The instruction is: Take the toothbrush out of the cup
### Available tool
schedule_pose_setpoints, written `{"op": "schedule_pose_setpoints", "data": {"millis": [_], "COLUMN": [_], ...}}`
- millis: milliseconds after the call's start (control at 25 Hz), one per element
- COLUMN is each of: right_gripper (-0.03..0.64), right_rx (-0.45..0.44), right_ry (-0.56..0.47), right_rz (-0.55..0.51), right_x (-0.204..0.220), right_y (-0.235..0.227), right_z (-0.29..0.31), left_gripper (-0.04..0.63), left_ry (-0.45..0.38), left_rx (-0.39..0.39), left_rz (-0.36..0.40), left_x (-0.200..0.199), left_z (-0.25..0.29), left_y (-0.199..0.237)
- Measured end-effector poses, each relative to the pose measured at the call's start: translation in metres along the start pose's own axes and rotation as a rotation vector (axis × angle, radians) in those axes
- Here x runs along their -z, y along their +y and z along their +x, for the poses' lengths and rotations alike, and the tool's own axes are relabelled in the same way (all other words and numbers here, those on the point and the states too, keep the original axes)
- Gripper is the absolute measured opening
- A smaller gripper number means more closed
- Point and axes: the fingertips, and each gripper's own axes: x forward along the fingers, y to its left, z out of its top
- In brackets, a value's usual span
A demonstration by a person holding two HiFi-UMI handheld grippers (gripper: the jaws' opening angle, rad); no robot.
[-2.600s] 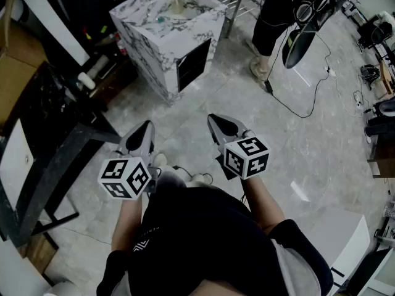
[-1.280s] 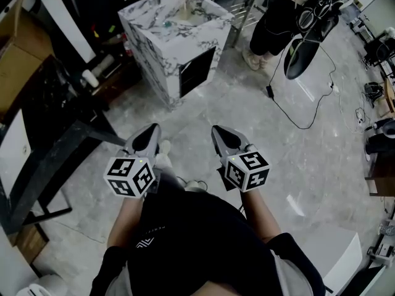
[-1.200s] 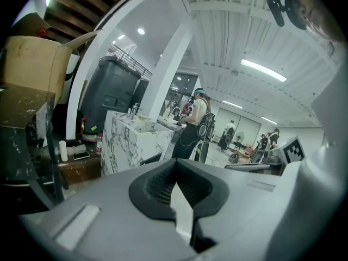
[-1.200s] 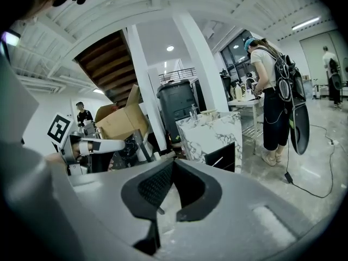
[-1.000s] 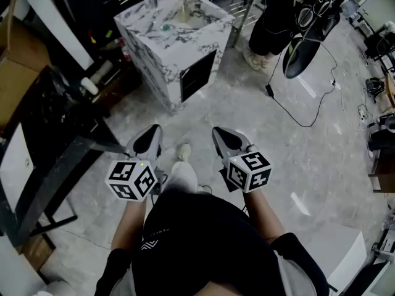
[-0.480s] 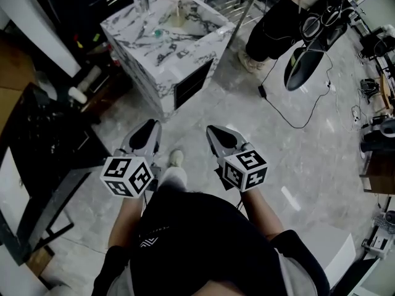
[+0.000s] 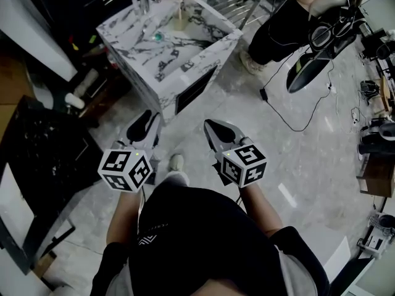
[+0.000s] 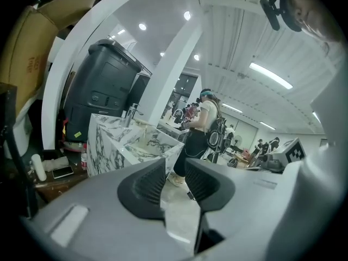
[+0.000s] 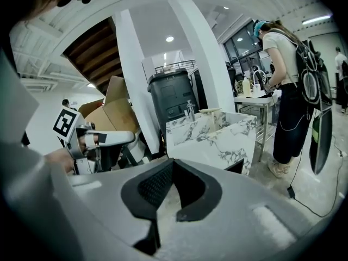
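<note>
Left claw newly agape, empty

A pale grey, stone-look floor runs through the room. On it stands a white cabinet veined in dark grey, with a dark square opening in one side and a basin in its top. A black table is at the left. At the right a black cable trails over the floor near a standing person. A white column rises beside a dark bin and cardboard boxes. Strip lights and round spots shine in the white ceiling.
</note>
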Motion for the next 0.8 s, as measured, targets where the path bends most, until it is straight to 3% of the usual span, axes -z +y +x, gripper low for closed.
{"op": "schedule_pose_setpoints", "data": {"millis": [480,800], "right_gripper": [0.003,0.003], "right_rx": [0.054,0.072], "right_ry": [-0.047,-0.073], "right_rz": [-0.027,-0.045], "right_x": [-0.066,-0.11], "right_y": [-0.041,-0.099], "right_z": [0.047,0.087], "left_gripper": [0.137,0.138], "left_ry": [0.048,0.065], "left_rx": [0.024,-0.018], "left_rz": [0.058,0.071], "left_x": [-0.039,-0.06], "left_z": [0.061,0.116], "left_y": [0.029,0.046]}}
